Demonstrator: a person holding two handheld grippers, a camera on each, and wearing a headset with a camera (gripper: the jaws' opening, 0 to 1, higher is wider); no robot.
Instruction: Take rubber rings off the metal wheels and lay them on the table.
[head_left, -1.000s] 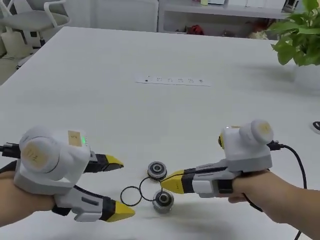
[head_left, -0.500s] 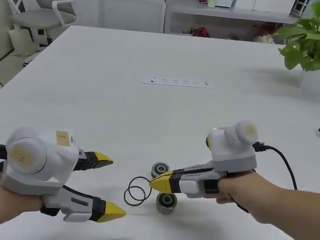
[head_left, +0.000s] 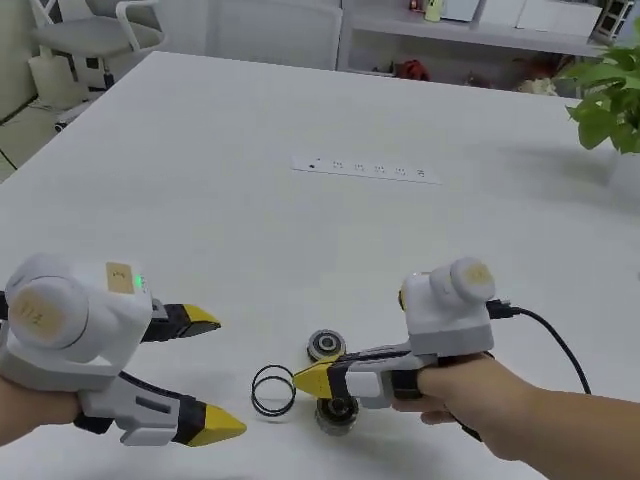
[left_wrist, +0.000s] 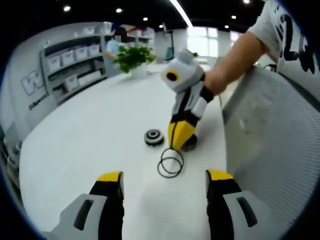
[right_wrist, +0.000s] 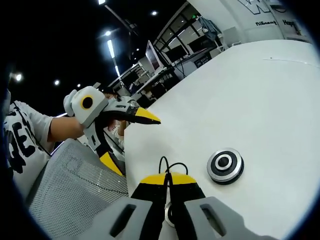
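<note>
Trouble looms low in the head view: the right gripper (head_left: 299, 380), clamped on a rubber ring (head_left: 283, 372) overlapping a second ring (head_left: 262, 408) beside two wheels (head_left: 325, 345), could drag both when it lifts, while the left gripper (head_left: 226, 375) sits lower left, jaws apart.

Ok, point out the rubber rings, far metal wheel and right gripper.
rubber rings (head_left: 254, 391), head view, left arc of the loops.
far metal wheel (head_left: 325, 345), head view, its hub.
right gripper (head_left: 300, 378), head view, yellow jaw tips.

Beyond the white table (head_left: 300, 230) stand a chair (head_left: 100, 35), shelves (head_left: 480, 35) and a plant (head_left: 612, 105).
</note>
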